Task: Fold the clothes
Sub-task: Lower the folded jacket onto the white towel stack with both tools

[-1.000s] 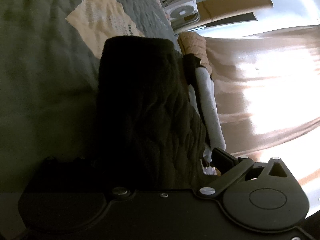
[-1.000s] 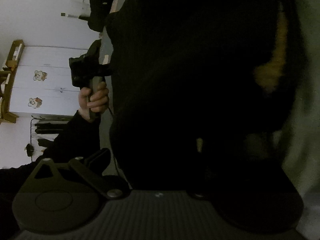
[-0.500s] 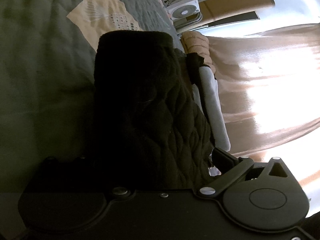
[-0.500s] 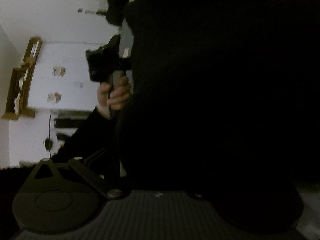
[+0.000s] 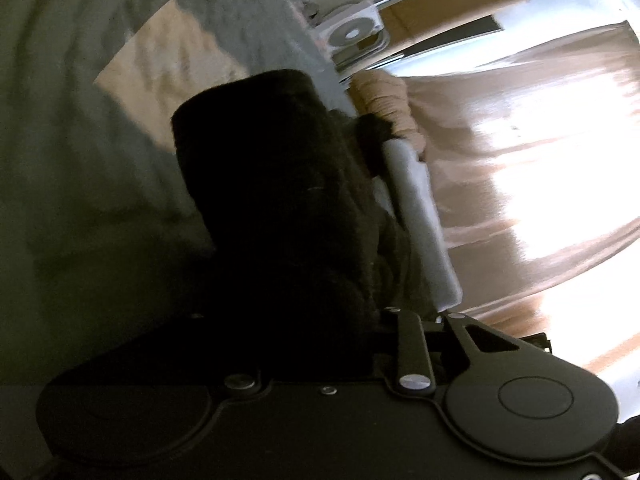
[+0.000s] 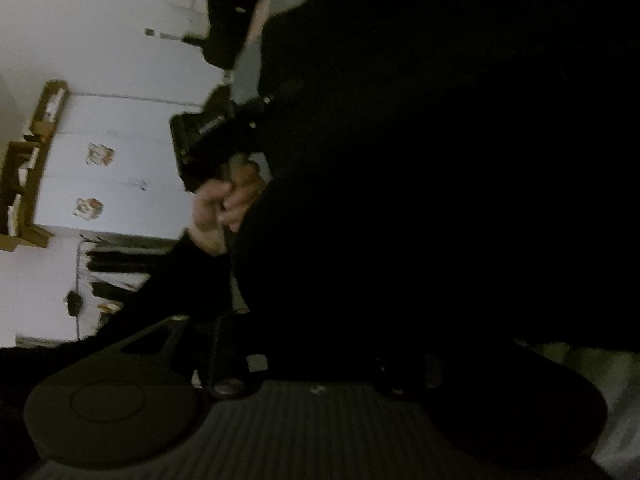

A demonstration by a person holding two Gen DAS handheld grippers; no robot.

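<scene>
both grippers closing on the black garment above the bed

the black garment (image 5: 280,208) sits directly ahead of the left gripper (image 5: 352,304), bunched between its jaws, which are closing on the cloth; only one pale finger (image 5: 420,220) shows, the other is hidden behind the fabric. the garment's long axis runs away from the gripper toward the far edge of the green bed (image 5: 80,160), where a cream cloth (image 5: 172,72) lies flat near the far corner.

in the right view the same garment (image 6: 440,160) fills nearly the whole frame, pressed close in front of the right gripper (image 6: 320,344), whose jaws are also closing with cloth between them. the fingers themselves are lost in the dark. the person's left hand (image 6: 224,204) and its tool appear just beside the garment's edge, so the two grips look to sit at neighbouring points of one edge. judging by this, the next move is a shared lift or spread, and neither hand seems nearer.
</scene>
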